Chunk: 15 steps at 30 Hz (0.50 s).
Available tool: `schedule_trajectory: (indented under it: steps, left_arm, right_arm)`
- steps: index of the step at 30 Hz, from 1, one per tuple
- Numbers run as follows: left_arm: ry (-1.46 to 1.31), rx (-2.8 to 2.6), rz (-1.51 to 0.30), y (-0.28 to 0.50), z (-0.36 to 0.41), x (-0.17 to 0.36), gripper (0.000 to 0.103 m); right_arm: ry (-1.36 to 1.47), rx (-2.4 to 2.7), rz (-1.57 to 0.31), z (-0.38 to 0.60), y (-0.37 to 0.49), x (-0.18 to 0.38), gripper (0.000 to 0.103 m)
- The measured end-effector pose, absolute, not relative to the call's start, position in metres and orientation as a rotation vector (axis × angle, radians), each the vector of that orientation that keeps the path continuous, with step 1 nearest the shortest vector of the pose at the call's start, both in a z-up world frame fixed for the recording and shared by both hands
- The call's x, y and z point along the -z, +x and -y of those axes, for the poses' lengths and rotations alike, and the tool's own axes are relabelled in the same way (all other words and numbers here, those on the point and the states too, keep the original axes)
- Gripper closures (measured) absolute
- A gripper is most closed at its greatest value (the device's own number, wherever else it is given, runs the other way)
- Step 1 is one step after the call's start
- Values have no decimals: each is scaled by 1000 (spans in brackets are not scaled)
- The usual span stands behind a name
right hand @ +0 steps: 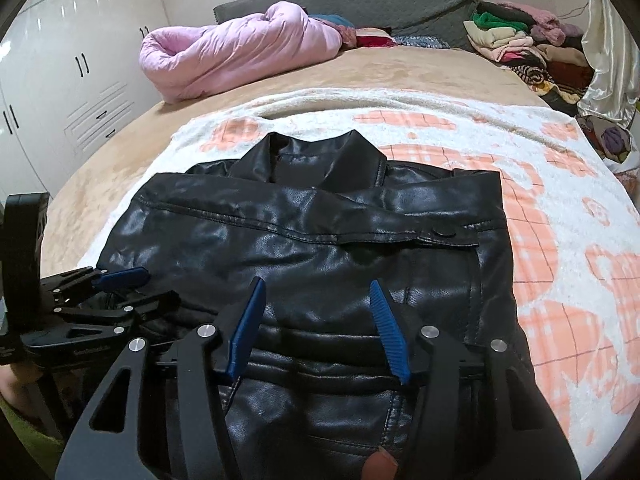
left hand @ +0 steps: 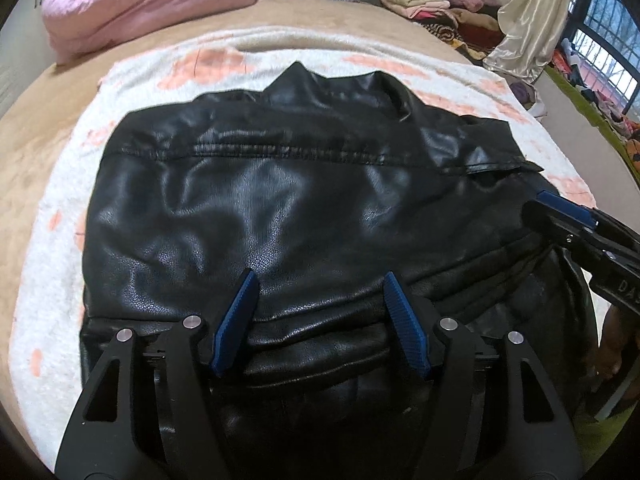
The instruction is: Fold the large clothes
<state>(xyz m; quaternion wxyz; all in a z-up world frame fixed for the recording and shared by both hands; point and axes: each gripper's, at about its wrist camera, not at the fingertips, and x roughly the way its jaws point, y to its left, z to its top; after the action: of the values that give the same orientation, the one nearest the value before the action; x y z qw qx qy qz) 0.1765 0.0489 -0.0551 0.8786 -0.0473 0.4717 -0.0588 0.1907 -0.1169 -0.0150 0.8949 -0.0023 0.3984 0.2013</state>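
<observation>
Jacket (left hand: 280,200): black, leather-look, lying flat with sleeves folded in, filling the middle of both views; collar pointing toward the top of the frame, near hem bunching into ridges at the bottom.
Jacket's place: resting on the white blanket (left hand: 52,264) with orange patches, that blanket covering part of the tan bedspread (left hand: 36,152).
Left gripper (left hand: 320,284): hovering over the bunched hem at the bottom centre of its own view, blue pads (left hand: 236,320) standing moderately apart, gripping nothing; appearing again at the left edge of the right wrist view.
Right gripper (right hand: 318,292): hanging above the hem ridges at the lower centre of its view, blue fingers spread to a medium gap, leather lying below the pads and not pinched; poking in from the right edge of the left wrist view.
Pink quilt (right hand: 232,52): lying rolled up at the upper left of the bed.
Clothes pile (right hand: 524,48): sitting stacked at the upper right, beside a shiny cream curtain (left hand: 528,16).
Wardrobe (right hand: 68,64): white, standing along the left edge.
Fingertip (right hand: 384,464): peeking in at the bottom edge of the right wrist view.
</observation>
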Motion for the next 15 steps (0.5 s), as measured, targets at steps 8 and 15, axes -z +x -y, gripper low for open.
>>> schedule_trajectory:
  steps: [8,15]
  left_arm:
    - [-83,125,-981,176,-45,56,46]
    - [-78,128,-978,176,-45,56,46]
  right_arm:
    - [-51,-373,-946,115,202,54,50]
    - [-37,-348,-958,112,204,64,49]
